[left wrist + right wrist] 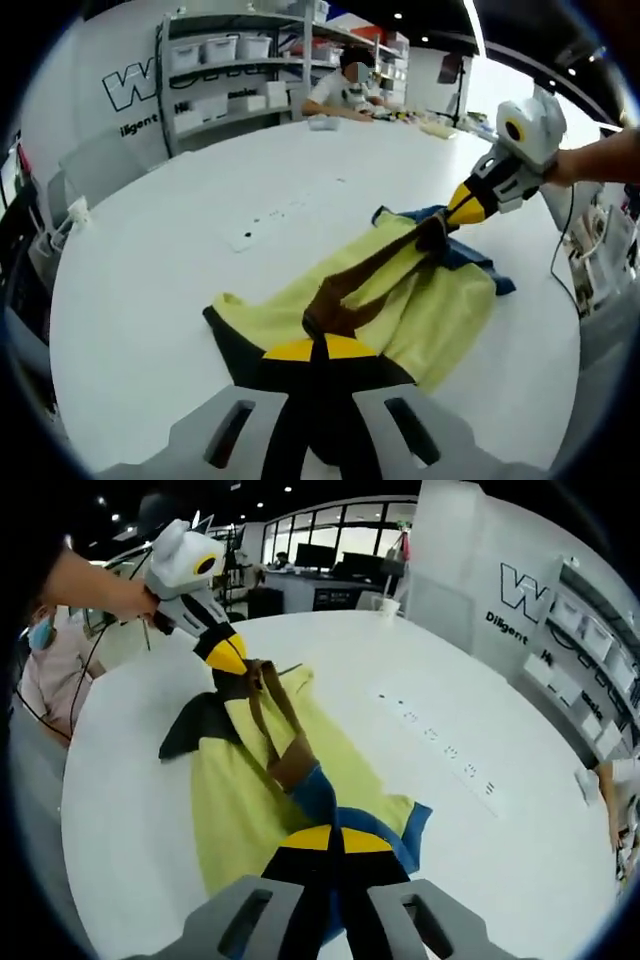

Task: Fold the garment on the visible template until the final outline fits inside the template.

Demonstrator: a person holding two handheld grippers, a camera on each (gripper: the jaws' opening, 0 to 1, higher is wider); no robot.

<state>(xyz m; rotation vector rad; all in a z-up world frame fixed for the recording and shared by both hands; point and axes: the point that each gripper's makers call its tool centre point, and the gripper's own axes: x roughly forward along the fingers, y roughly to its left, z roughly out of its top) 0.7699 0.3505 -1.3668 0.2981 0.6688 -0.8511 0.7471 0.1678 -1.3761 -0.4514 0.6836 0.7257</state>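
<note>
A yellow garment point(425, 300) with a brown band, black trim and a blue part lies stretched on the white round table point(180, 300). My left gripper point(320, 345) is shut on its near end, where the brown band and black cloth meet. My right gripper point(447, 222) comes in from the right and is shut on the far end, lifting it slightly. In the right gripper view the garment point(240, 810) runs from my right gripper point(335, 835), shut on blue and brown cloth, up to the left gripper point(232, 668). The brown band point(275, 730) is taut between them.
A row of small dark marks point(290, 210) point(445, 748) lies on the table beside the garment. A person point(345, 90) sits at the far edge before shelves point(230, 60) of white bins. Another person point(45, 670) stands by the table rim.
</note>
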